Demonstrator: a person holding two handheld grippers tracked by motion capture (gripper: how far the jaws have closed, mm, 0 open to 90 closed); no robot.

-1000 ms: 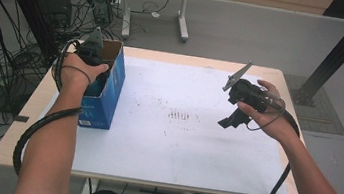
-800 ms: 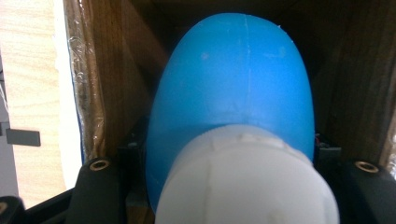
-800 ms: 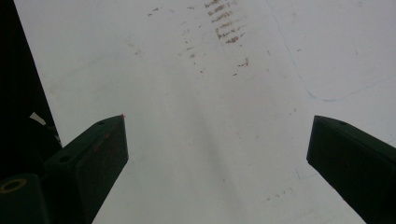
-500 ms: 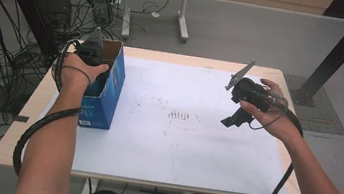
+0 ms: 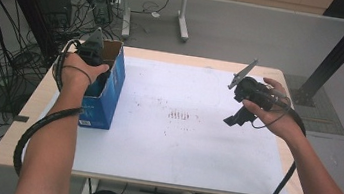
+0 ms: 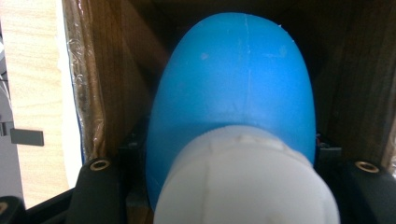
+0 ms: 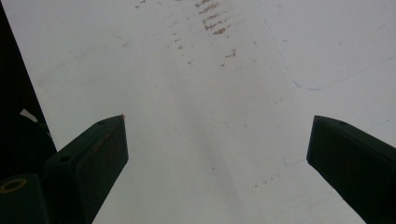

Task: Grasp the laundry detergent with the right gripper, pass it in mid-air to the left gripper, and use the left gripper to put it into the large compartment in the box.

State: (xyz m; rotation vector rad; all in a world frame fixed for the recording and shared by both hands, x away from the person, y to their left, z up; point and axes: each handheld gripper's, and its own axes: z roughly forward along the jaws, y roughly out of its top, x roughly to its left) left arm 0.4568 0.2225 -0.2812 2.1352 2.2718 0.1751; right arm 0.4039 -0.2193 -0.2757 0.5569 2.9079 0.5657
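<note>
So the thing I'm working is a blue bottle [image 6: 233, 88] with a white cap [image 6: 247, 182], and right now it's down inside the open cardboard box [image 5: 109, 80] with blue sides, at the left edge of the table [image 5: 204, 63]. My left gripper [image 5: 91, 53] is dipped into the box mouth and clamped on the bottle near the cap end; brown cardboard walls close in on both sides in the left gripper view.

Progress-wise I'd call this either the pick or the drop at the box. The bottle sits deep between the walls and isn't out on the table, so whichever way it goes, the lift out or the let-go is left to do.

My right gripper [image 5: 241, 102] hangs over the white mat [image 5: 194, 145] with its jaws spread wide, nothing between them, just scuffed mat below.

Count: one bottle, one box, one mat, two grippers. I can't see whether anything else is in the box.
</note>
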